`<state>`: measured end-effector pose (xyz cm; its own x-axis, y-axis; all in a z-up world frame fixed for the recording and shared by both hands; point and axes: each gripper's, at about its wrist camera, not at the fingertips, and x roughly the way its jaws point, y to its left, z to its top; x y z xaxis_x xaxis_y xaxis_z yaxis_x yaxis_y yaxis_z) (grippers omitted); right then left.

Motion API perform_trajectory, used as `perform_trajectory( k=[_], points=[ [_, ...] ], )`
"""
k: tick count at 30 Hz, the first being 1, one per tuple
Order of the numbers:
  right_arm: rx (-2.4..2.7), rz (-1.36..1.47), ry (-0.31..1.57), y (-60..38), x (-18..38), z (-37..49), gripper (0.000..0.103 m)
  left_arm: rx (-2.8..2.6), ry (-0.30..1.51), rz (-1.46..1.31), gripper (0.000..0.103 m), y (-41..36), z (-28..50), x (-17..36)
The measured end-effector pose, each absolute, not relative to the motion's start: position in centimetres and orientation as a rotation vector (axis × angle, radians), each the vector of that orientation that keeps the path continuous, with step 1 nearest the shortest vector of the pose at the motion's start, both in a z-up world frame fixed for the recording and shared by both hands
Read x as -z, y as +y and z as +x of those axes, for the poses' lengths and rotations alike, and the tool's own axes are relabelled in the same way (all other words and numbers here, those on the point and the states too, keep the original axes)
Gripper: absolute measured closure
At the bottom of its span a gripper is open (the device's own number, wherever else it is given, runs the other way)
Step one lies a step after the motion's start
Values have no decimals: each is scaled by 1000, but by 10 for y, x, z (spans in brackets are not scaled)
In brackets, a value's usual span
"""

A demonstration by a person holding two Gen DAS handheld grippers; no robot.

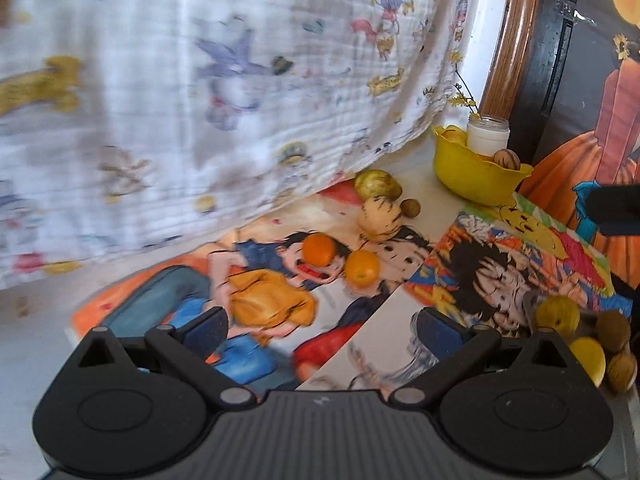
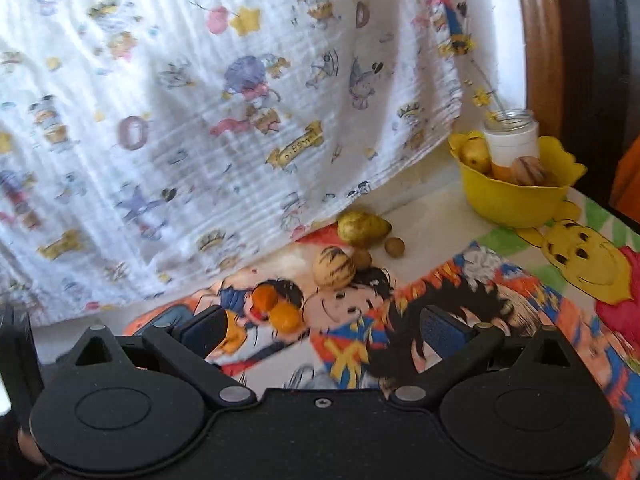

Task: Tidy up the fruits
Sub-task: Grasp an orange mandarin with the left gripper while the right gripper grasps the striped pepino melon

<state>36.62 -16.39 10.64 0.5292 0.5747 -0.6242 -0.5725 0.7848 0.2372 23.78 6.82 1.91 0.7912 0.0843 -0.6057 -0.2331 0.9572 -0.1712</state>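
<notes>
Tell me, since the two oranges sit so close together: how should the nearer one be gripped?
Grip the nearer orange across its round middle, coming from above and the front. Set the left gripper fingers front and back, since the other orange sits close on its left.

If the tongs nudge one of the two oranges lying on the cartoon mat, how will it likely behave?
The oranges look round and lie loose on the flat mat, so a nudge would probably roll one. They sit close together, so one may bump its neighbour. The peel looks firm; open tongs could likely grip it without crushing.
</notes>
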Motion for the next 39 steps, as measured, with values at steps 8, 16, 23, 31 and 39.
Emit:
perform_trajectory(
  k=[8, 16, 23, 31, 39],
  points=[
    [-691, 133, 859, -139, -62, 440, 1, -166, 660, -326, 1, 62, 281, 0],
    [-707, 180, 917, -120, -30, 472, 4, -180, 649, -330, 5, 60, 302, 10],
    [-724, 211, 946, -107, -16, 487, 8, -191, 655, -366, 13, 62, 315, 18],
    [-696, 275, 974, -92, -5, 502, 15, -191, 651, -398, 24, 63, 324, 23],
    [-631, 332, 1019, -83, 10, 518, 24, -181, 638, -430, 35, 63, 331, 26]
  ],
)
